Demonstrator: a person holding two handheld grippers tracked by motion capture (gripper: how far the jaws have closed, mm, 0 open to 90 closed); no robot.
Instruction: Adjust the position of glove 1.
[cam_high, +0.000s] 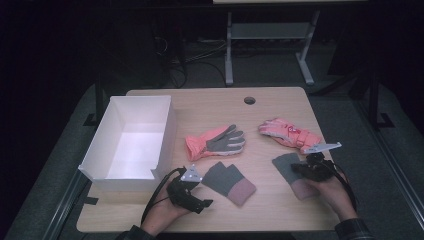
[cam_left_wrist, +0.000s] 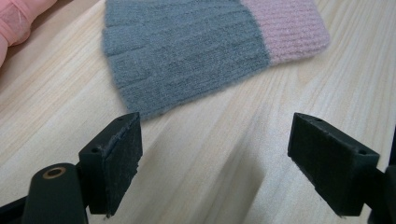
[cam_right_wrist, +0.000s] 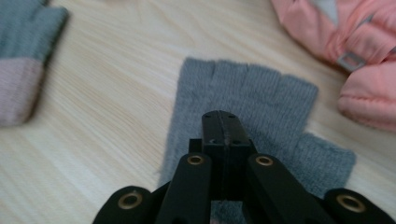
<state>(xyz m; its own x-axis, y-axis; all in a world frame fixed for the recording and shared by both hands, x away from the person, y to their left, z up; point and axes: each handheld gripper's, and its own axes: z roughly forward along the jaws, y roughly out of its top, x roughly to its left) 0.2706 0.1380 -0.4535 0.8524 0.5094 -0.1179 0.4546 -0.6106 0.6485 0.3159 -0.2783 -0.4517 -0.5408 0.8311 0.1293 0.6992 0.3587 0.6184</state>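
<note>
Nearest us, our right gripper (cam_right_wrist: 223, 122) has its jaws pressed tight together over the grey knit glove (cam_right_wrist: 243, 100) on the right. Whether a fold of the knit is caught between them we cannot tell, since the jaws themselves cover the spot. Our left gripper (cam_left_wrist: 215, 154) stands wide open with nothing between its pads, hovering just short of the second grey glove (cam_left_wrist: 187, 60), whose pink ribbed cuff (cam_left_wrist: 285, 25) points away from it.

Both gloves lie flat on the wooden table (cam_high: 260, 107), near the front edge. They look light, soft and floppy (no stiffness to lever against), so we judge a pinch will lift only a fold while the rest drapes and drags. The thicker ribbed cuff seems the better hold; the thin finger ends would likely slip out.

Farther out lie two padded pink gloves (cam_high: 215, 141), and the white box (cam_high: 167, 131) stands open at the left.
</note>
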